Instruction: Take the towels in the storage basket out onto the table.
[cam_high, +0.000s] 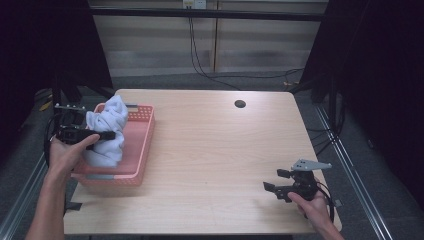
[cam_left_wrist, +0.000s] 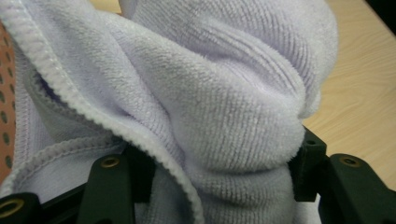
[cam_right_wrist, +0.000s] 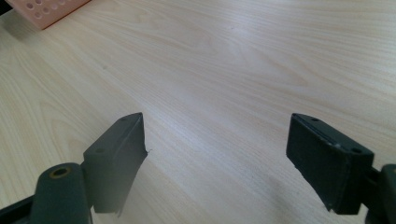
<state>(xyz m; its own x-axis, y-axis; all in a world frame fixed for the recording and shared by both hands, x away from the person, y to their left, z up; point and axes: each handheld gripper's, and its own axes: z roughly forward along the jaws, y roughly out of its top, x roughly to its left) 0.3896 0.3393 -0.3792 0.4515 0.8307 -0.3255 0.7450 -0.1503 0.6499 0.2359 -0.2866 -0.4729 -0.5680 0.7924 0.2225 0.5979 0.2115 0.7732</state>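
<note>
The left gripper (cam_high: 107, 135) is clamped on a thick bunch of the pale lilac towel (cam_high: 107, 131), its jaws squeezing the folds from both sides in the left gripper view, where the cloth (cam_left_wrist: 224, 107) bulges up between them. The towel stands in a tall heap, drawn upward over the pink perforated basket (cam_high: 142, 150) at the left edge of the wooden table (cam_high: 220, 150); its lower folds seem to rest in the basket, though the heap hides where exactly they touch. A wide grip on a bunched part makes sense here, since soft cloth slips from a thin pinch and a whole fold lifts more of the fabric at once.

The right gripper (cam_high: 272, 189) rests low near the table's front right corner, well apart from the basket, its jaws spread wide with nothing but bare wood between them, likely waiting to take a free edge once the towel clears the rim.
</note>
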